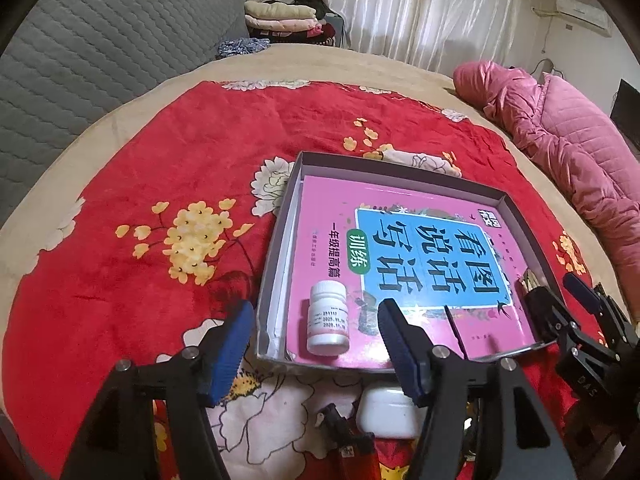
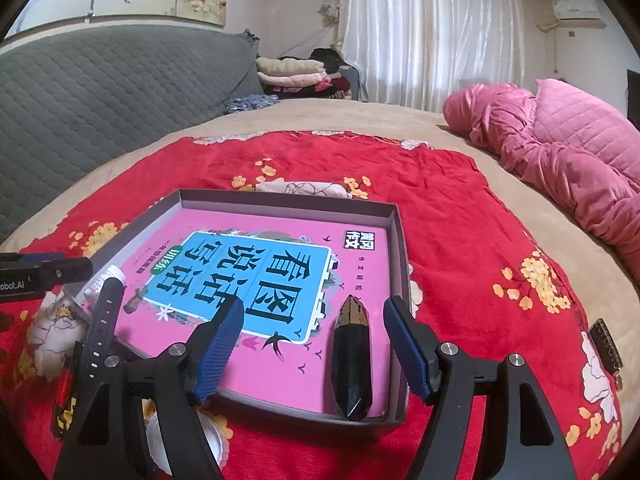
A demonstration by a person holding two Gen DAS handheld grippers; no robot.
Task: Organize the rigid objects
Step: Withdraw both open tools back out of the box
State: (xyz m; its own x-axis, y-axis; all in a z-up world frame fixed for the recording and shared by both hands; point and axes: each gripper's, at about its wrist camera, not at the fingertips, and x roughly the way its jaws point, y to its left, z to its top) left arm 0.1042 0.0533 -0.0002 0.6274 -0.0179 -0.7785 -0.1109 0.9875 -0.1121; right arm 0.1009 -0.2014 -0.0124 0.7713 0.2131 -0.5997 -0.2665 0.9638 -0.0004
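White pill bottle (image 1: pixel 328 320) lies on pink book (image 1: pixel 400 248).

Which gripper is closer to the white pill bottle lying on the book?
Left. The left gripper is open around the white pill bottle; the right gripper sits across the box near the opposite side.

A big bed (image 2: pixel 380 120) had a red flower blanket (image 2: pixel 460 216) on it. A grey padded headboard (image 2: pixel 100 80) stood behind. White curtains (image 2: pixel 432 32) let daylight in. A pink quilt (image 2: pixel 560 152) lay bunched up. Folded clothes (image 2: pixel 292 74) sat in the corner.
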